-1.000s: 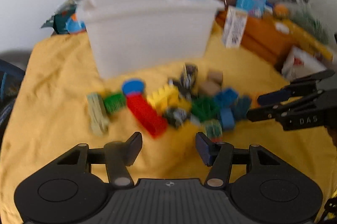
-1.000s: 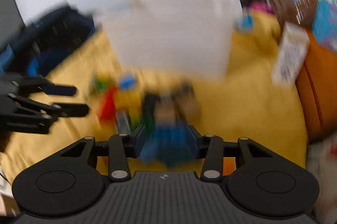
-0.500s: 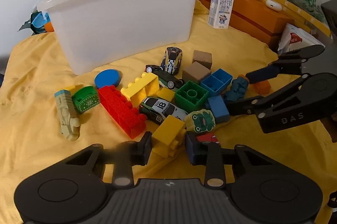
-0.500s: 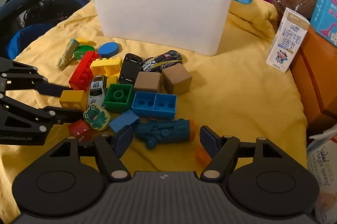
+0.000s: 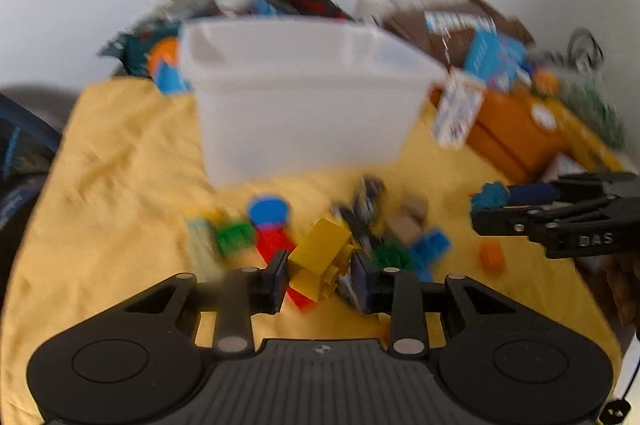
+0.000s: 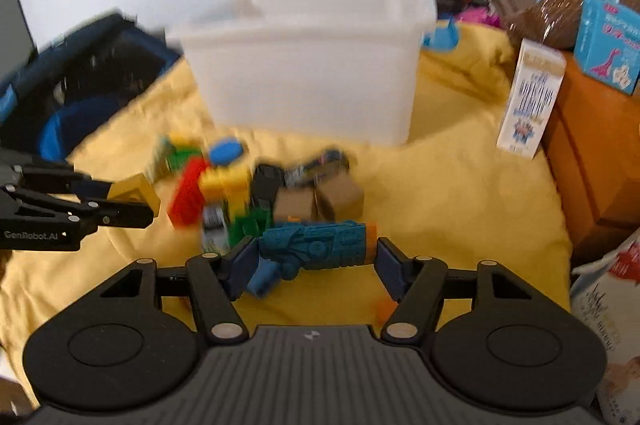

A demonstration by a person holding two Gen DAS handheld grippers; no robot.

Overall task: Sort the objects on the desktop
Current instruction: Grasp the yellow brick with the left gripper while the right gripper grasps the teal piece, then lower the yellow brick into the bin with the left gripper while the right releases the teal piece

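Left gripper (image 5: 320,275) is clamped on a yellow plastic studded building brick (image 5: 320,257), which sits tilted between the pads at 6 o'clock in the left wrist view, apparently lifted clear of the pile; the right wrist view shows the same brick (image 6: 134,195) at 9 o'clock above the yellow cloth (image 6: 460,193). Right gripper (image 6: 312,261) is clenched end to end on a teal moulded plastic toy blaster with an orange muzzle (image 6: 316,251), held lengthwise at 6 o'clock in its own view. Judgement: both items are light, rigid, hard plastic. The brick offers flat parallel walls, the sound place to grip; its tilt suggests a corner-biased hold that could pivot. The blaster is ribbed and irregular, and pinching it by the ends risks it popping out; a hold across the barrel's midsection would be more secure. Neither is fragile. The translucent white plastic storage tub (image 5: 304,105), the likely destination, stands open at 12 o'clock in both views, beyond the remaining pile. Still on the cloth: a red studded brick (image 6: 186,195), a blue round disc (image 5: 268,211), brown cubes (image 6: 320,201), toy cars, green and blue bricks. Frames are motion-blurred; finer contact detail cannot be confirmed.
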